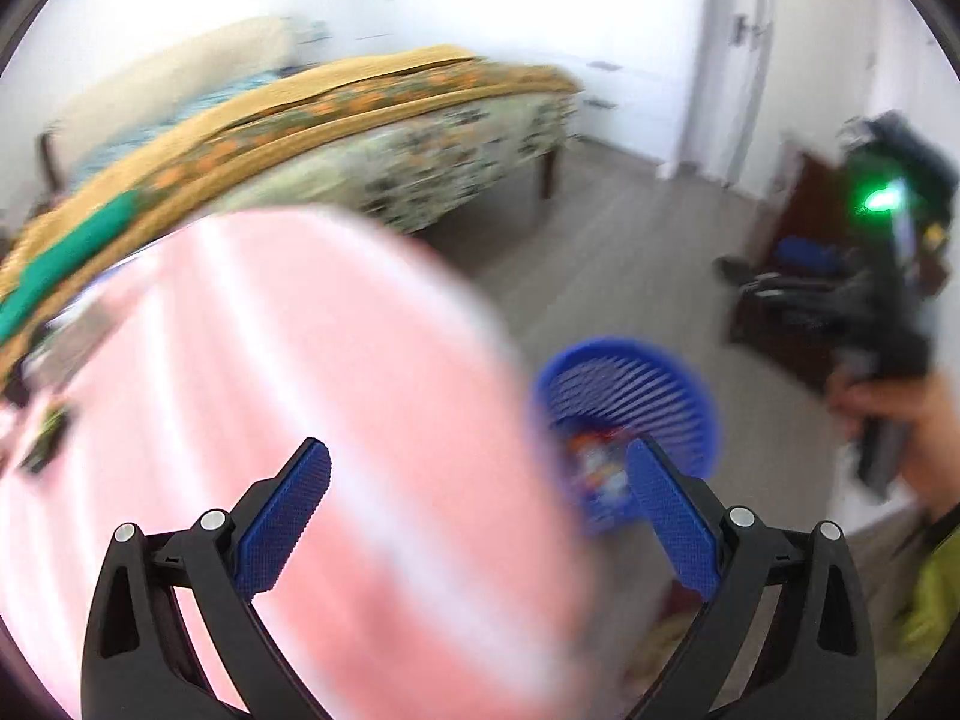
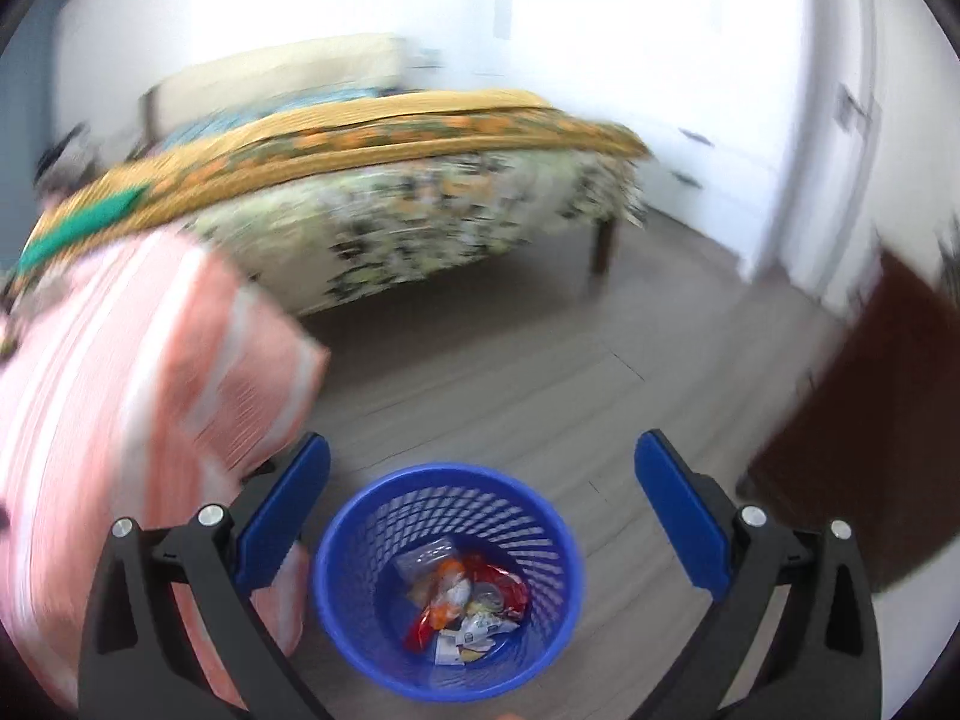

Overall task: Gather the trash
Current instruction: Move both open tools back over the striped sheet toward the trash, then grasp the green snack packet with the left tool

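Still blurred, both views. Saw a bed (image 2: 390, 180) far across the room, a pink striped cloth (image 2: 120, 390) near on the left, grey floor (image 2: 540, 360) between. Found the blue basket (image 2: 447, 582) standing upright on the floor, right under the right gripper (image 2: 480, 516), between its fingers and a little nearer the left one. Noted wrappers (image 2: 465, 600) lying in the bottom. Right gripper wide open, holding nothing. Left gripper (image 1: 480, 516) likewise spread wide and empty, with the basket (image 1: 630, 408) off to its right beyond the cloth (image 1: 300, 420). Probably the right side better placed for any drop; no loose trash made out elsewhere.
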`<state>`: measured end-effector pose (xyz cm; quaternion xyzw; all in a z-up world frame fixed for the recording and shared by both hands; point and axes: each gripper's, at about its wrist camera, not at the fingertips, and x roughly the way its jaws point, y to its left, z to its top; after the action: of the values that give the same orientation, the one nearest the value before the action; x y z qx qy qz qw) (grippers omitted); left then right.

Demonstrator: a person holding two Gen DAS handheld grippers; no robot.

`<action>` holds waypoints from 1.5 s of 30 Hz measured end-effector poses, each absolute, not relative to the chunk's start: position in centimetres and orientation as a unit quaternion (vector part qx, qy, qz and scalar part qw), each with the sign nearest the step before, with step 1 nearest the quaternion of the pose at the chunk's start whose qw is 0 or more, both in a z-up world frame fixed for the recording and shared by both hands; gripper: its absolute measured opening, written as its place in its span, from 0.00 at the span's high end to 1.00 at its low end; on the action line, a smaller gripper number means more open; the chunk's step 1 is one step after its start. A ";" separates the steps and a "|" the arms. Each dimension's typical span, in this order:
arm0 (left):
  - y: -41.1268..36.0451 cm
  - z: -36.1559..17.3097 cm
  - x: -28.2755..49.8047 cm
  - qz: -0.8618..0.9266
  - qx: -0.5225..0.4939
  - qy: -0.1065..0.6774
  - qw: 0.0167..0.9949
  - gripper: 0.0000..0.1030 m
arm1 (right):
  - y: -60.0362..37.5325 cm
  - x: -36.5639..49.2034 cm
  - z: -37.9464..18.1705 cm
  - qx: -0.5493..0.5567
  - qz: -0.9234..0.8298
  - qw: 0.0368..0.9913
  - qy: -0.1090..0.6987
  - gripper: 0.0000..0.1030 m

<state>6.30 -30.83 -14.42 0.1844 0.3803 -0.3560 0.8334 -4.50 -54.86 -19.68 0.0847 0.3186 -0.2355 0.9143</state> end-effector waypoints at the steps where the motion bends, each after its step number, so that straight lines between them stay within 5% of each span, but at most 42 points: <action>1: -28.9 -14.8 6.8 -0.338 0.190 0.384 0.838 0.05 | -53.0 -4.1 -19.6 0.077 -0.222 0.918 0.320 0.04; 17: -4.6 -18.1 19.3 -0.186 0.112 0.466 0.858 0.05 | -25.0 11.6 -18.2 0.013 0.027 0.903 0.429 0.04; 39: -4.5 -18.3 19.9 -0.222 0.128 0.460 0.850 0.04 | -23.9 14.6 -20.4 0.020 0.037 0.896 0.442 0.04; 45: -4.8 -14.6 25.0 -0.268 0.146 0.429 0.850 0.04 | -23.9 14.6 -20.4 0.020 0.037 0.896 0.443 0.04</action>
<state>25.01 -4.79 -14.65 0.1459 0.4291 -0.2680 0.8502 14.63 -23.92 -20.39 0.0198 0.4425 0.0367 0.8958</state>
